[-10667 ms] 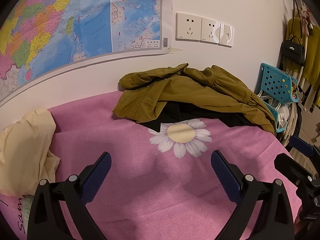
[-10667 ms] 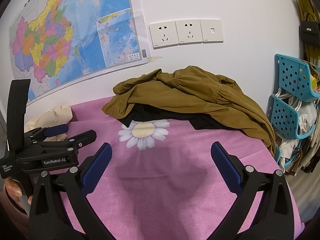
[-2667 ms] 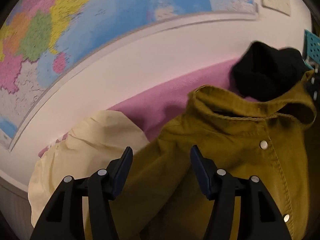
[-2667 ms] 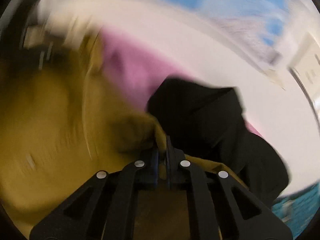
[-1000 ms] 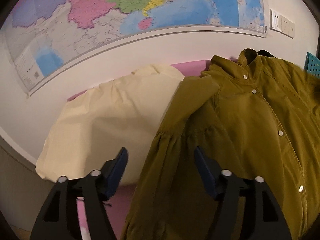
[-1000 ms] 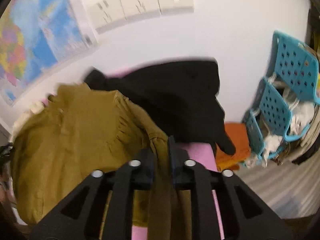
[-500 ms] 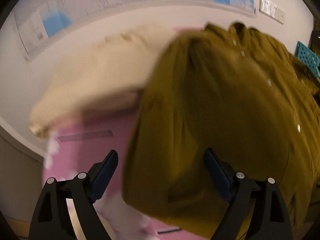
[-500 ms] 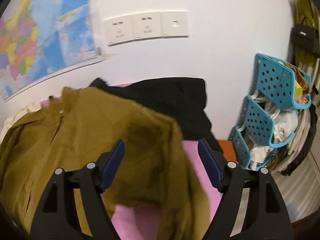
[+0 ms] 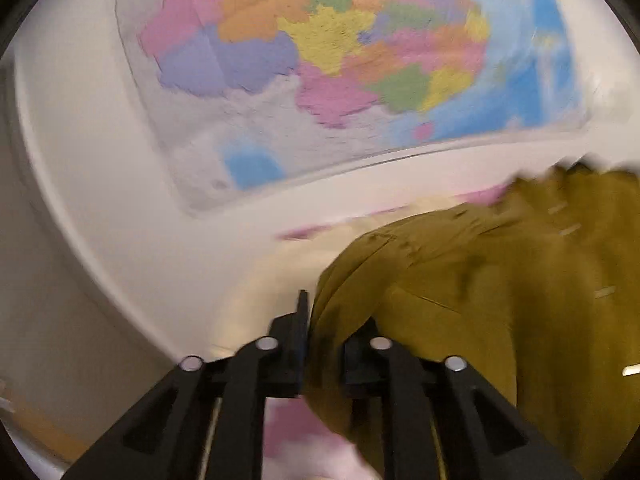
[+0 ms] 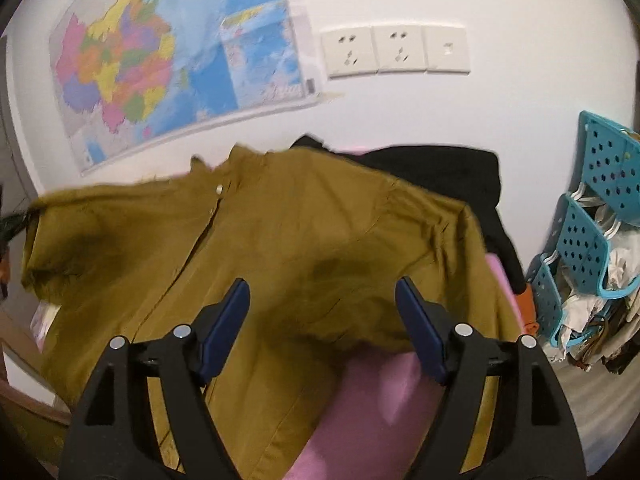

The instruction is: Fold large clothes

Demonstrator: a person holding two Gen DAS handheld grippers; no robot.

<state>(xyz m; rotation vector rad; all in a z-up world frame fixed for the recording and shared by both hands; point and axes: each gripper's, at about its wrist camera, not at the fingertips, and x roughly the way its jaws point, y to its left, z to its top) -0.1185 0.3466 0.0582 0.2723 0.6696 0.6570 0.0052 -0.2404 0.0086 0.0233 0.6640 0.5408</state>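
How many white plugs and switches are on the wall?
3, in a row right of the map: left socket, middle socket, then a switch. More may be outside the picture.

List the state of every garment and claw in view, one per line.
Olive shirt: spread buttons-up on the pink cover, one edge pinched and lifted.
Black garment: bunched behind the shirt, partly covered.
Left claw: closing on shirt fabric.
Right claw: open, holding nothing, above the shirt.
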